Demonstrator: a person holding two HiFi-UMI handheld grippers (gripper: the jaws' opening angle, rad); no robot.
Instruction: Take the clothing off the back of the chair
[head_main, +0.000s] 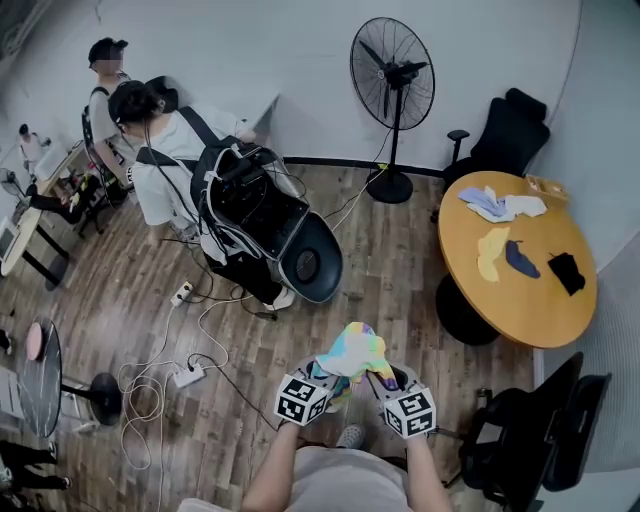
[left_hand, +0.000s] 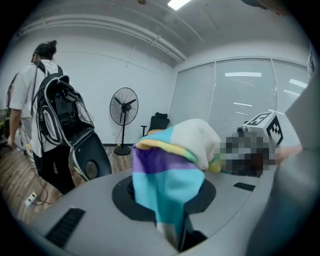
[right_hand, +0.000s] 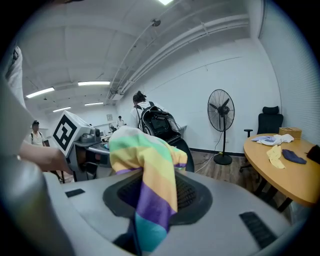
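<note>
Lowest in the head view, the left gripper (head_main: 322, 372) is clenched on one end of the striped clothing (head_main: 355, 352). The cloth is bunched between both grippers above the wooden floor (head_main: 120, 300). The right gripper (head_main: 392, 378) grasps its other end, left of the round tabletop (head_main: 540, 310).

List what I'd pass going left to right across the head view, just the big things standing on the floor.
low fan → person wearing a black backpack rig → tall standing fan → round wooden table
</note>
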